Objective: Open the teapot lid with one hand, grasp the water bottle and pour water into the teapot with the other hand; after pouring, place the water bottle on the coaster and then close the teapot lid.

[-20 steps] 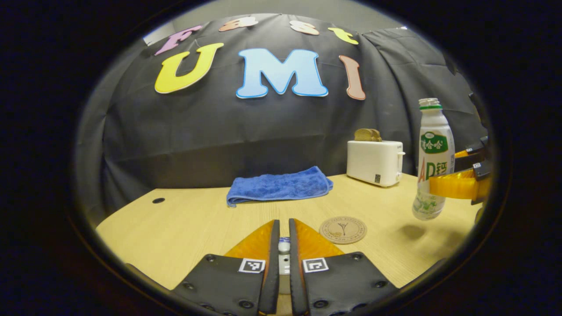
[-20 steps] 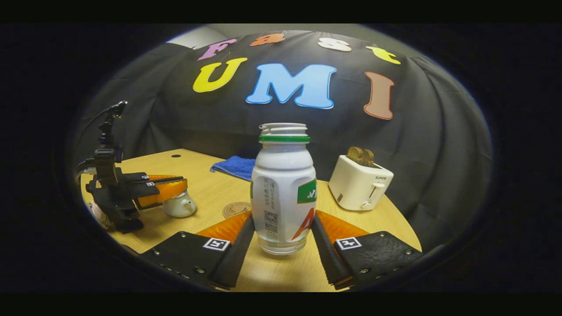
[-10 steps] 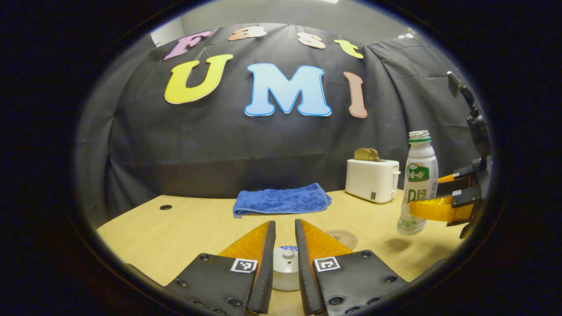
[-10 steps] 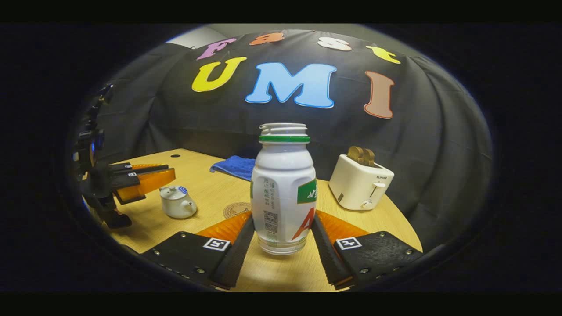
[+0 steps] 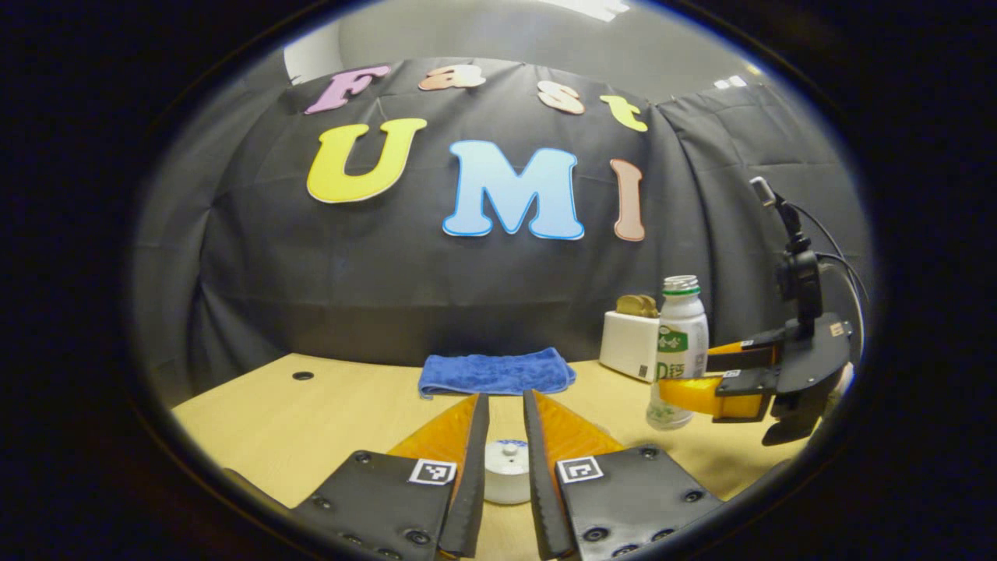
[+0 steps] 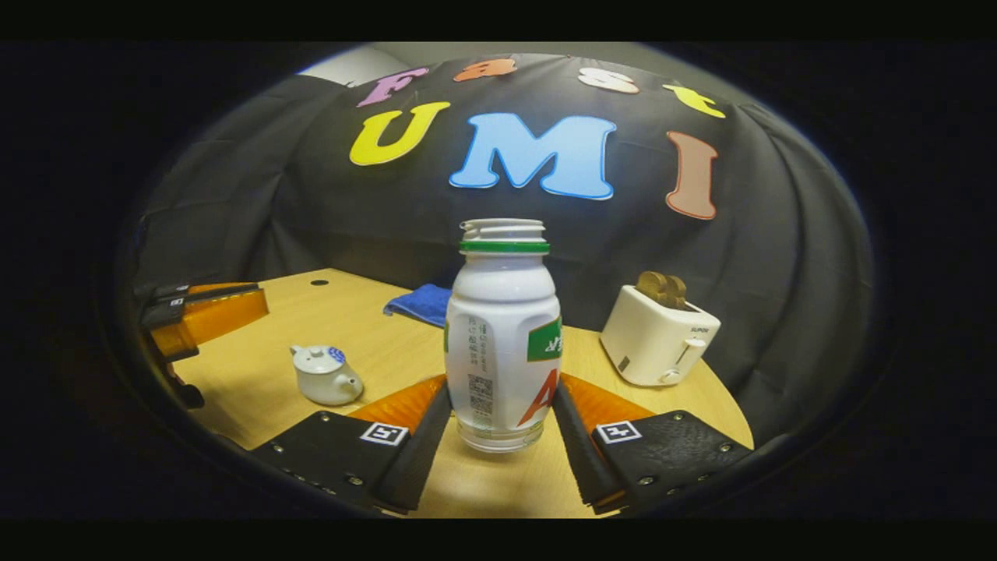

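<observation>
A small white teapot point(image 6: 327, 376) with blue marks stands on the wooden table, its lid on. In the left gripper view the teapot point(image 5: 506, 472) shows between the fingers, farther off and untouched. My left gripper point(image 5: 505, 397) is open; in the right gripper view the left gripper point(image 6: 249, 302) hangs up and to the left of the teapot, apart from it. A white bottle point(image 6: 502, 335) with a green neck ring and no cap stands upright in my right gripper point(image 6: 502, 382), both fingers pressing on its lower body. The bottle point(image 5: 679, 343) and right gripper point(image 5: 678, 387) sit at the right in the left gripper view.
A folded blue towel point(image 5: 496, 372) lies at the back of the table point(image 5: 335, 405). A white toaster point(image 6: 660, 343) holding bread stands at the back right, behind the bottle. A small round hole point(image 5: 303, 375) marks the table's far left.
My left gripper let go of the lid knob, opened, and drew back and up from the teapot. The lid stays on. The right gripper keeps the bottle upright.
</observation>
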The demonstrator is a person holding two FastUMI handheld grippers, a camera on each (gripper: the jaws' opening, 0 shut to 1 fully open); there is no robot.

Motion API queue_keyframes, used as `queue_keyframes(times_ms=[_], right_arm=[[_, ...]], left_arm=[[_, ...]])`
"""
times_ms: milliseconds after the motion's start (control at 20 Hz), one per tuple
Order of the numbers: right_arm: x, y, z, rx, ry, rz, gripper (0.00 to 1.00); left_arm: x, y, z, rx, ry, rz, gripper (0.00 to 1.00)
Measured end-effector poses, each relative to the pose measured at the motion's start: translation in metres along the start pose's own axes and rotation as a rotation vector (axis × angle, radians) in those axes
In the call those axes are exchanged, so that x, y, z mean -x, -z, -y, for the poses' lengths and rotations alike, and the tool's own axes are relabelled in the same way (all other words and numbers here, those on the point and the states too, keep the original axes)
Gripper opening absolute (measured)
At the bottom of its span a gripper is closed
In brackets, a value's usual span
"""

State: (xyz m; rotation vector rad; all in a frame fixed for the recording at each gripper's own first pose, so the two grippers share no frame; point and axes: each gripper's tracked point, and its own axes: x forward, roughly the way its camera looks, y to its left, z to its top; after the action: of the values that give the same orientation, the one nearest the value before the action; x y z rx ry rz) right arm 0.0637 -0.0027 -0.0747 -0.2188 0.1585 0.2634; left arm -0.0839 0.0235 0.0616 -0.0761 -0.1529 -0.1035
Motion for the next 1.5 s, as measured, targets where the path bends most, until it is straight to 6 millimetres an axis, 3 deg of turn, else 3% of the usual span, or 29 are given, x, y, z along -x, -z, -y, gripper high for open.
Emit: queue_keyframes(times_ms=[250, 300, 500, 650, 900, 1050, 1100, 1500], right_arm=[[-0.02, -0.021, -0.019, -0.014, -0.045, 0.029, 0.73], [-0.025, -0.024, -0.023, -0.023, -0.057, 0.033, 0.73], [-0.045, -0.035, -0.034, -0.054, -0.091, 0.04, 0.73], [-0.061, -0.037, -0.04, -0.101, -0.117, 0.034, 0.73], [-0.089, -0.023, -0.04, -0.2, -0.13, -0.014, 0.73], [-0.1, -0.009, -0.038, -0.198, -0.109, -0.042, 0.73], [-0.104, -0.005, -0.039, -0.197, -0.106, -0.05, 0.73], [-0.114, 0.016, -0.037, -0.196, -0.084, -0.075, 0.73]], left_arm=[[0.017, 0.003, -0.025, 0.022, -0.033, -0.003, 0.33], [0.019, 0.005, -0.03, 0.023, -0.044, -0.002, 0.39], [0.029, 0.008, -0.046, 0.046, -0.07, 0.002, 0.33], [0.035, 0.011, -0.053, 0.062, -0.077, 0.0, 0.38], [0.044, 0.018, -0.067, 0.08, -0.099, -0.005, 0.28], [0.049, 0.02, -0.078, 0.088, -0.119, -0.007, 0.32], [0.051, 0.021, -0.081, 0.091, -0.125, -0.007, 0.27], [0.054, 0.03, -0.094, 0.098, -0.151, -0.021, 0.27]])
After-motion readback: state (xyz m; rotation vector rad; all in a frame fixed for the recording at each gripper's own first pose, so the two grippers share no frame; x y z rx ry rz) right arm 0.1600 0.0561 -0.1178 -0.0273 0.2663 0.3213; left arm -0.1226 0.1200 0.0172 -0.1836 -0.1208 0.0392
